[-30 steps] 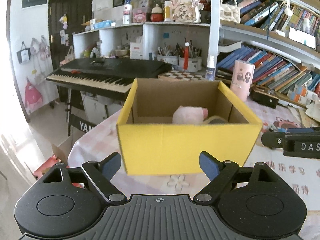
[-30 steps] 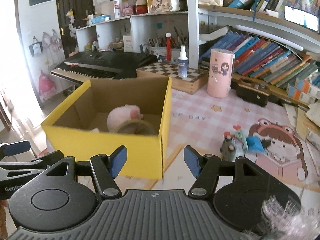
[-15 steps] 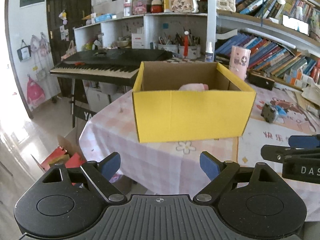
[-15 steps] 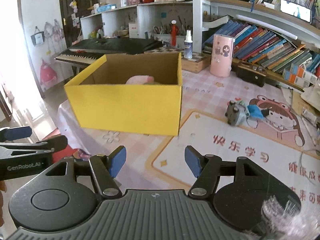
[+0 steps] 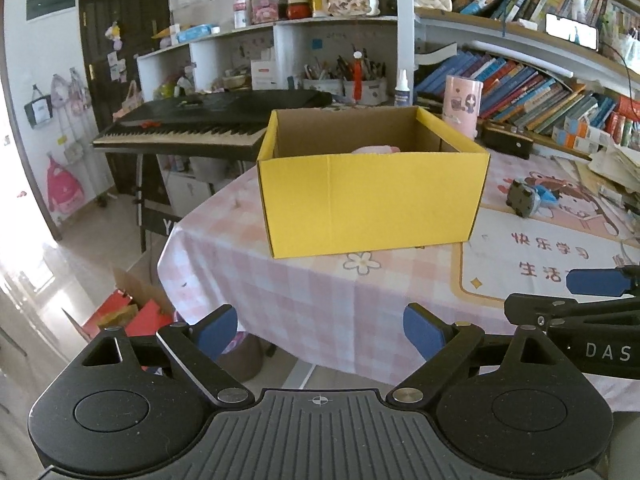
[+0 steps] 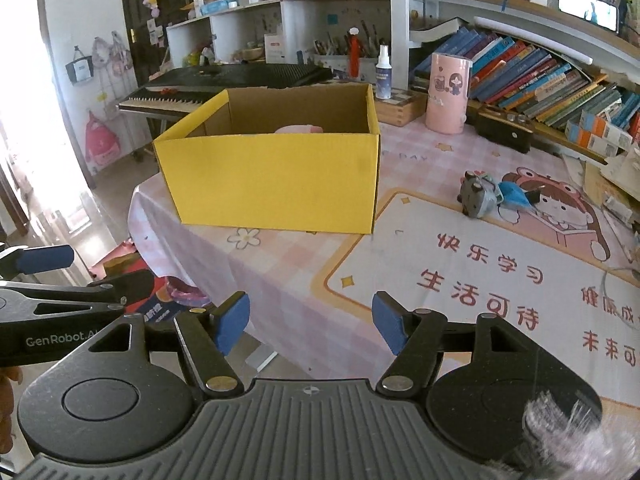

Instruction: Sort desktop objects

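Note:
A yellow cardboard box [image 5: 372, 200] [image 6: 272, 180] stands on the pink checked tablecloth near the table's left corner. A pink soft toy [image 5: 374, 149] [image 6: 298, 129] shows just above its rim inside. A small grey and blue toy [image 5: 524, 198] [image 6: 486, 196] lies on the mat to the right of the box. My left gripper [image 5: 320, 330] is open and empty, held off the table's near edge. My right gripper [image 6: 310, 326] is open and empty, above the near edge, right of the left gripper [image 6: 44, 260].
A pink cylinder [image 6: 446, 94] and a dark case [image 6: 504, 132] stand behind the box, with a spray bottle [image 6: 383, 74] on a chessboard box. Books line the right shelves. A keyboard piano [image 5: 192, 128] stands left of the table. Red bags [image 5: 128, 312] lie on the floor.
Both grippers have pulled back and away from the box, which now looks smaller and farther. Both stay open and empty.

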{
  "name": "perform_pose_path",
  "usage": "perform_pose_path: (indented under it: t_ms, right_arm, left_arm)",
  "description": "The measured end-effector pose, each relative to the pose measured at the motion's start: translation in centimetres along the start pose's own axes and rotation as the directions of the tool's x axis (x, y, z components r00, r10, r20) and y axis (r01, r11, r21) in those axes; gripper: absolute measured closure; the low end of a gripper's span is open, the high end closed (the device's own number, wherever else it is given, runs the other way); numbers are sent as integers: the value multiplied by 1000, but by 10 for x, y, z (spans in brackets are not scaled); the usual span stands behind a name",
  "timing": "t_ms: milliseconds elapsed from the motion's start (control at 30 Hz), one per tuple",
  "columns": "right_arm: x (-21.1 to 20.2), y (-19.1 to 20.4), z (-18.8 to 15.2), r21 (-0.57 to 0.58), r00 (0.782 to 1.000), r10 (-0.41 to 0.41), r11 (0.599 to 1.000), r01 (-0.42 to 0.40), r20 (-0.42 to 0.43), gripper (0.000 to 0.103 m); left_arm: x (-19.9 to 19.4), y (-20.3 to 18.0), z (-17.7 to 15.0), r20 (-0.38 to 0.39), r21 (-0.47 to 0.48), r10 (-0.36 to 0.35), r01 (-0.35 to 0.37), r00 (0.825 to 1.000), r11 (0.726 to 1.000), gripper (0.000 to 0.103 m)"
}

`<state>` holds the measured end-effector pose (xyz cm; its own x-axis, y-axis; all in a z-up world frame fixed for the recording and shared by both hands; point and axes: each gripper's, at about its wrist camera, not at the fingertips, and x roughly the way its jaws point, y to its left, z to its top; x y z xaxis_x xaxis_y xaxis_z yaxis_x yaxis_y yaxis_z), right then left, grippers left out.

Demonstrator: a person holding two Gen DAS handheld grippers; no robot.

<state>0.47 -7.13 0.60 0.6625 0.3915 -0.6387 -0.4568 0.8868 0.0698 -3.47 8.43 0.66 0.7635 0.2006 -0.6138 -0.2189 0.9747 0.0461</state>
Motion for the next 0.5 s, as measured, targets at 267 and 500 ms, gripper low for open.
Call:
perform_pose_path:
  t_ms: [267, 500]
  right_arm:
    - [-7, 2, -5, 4, 999, -32, 999, 32, 8, 30]
    - [-14, -2, -11, 17, 997, -71, 997, 71, 9, 30]
  left_arm:
    - [-4, -2, -5, -2, 16, -30, 30, 1000, 999, 10]
    - [-3, -6, -6, -1, 22, -71, 71, 997, 997, 10]
